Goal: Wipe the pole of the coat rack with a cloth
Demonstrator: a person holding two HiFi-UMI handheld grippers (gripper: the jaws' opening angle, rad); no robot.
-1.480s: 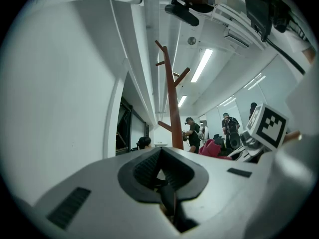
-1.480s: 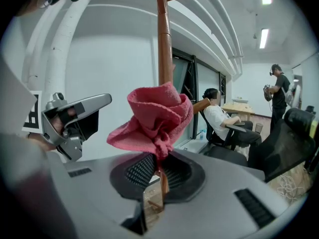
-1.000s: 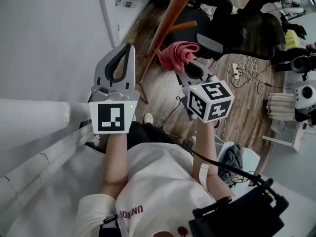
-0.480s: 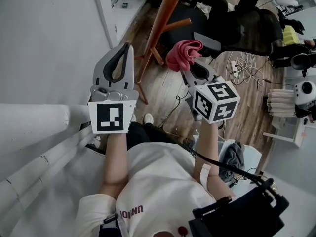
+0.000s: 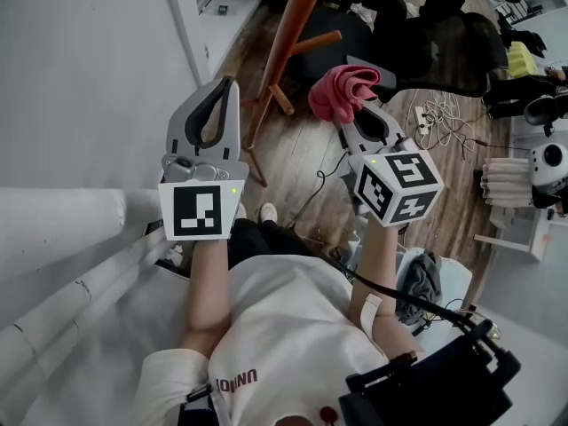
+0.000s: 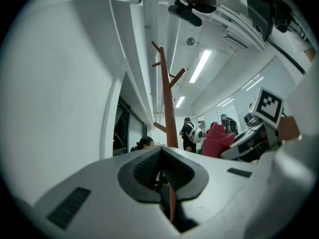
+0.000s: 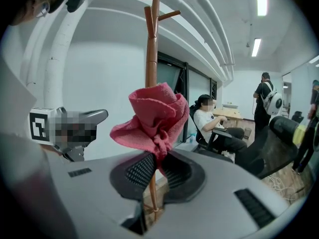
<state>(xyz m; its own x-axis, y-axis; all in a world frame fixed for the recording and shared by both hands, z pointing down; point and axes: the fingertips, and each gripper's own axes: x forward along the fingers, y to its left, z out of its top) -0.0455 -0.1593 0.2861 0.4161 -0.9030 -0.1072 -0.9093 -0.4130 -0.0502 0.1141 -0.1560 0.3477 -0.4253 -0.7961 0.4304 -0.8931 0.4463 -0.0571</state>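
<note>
Overhead, a person holds two grippers out above a wooden floor (image 5: 293, 162). The left gripper (image 5: 232, 82) has its jaws pressed together with nothing between them, its tips just left of the coat rack's slanting brown pole (image 5: 288, 38). The right gripper (image 5: 349, 118) is clenched on a bunched pink cloth (image 5: 342, 91), which bulges out past its tips. The cloth sits just right of the pole, with a small gap showing in the head view. In the right gripper view, the pole rises directly behind the cloth.
</note>
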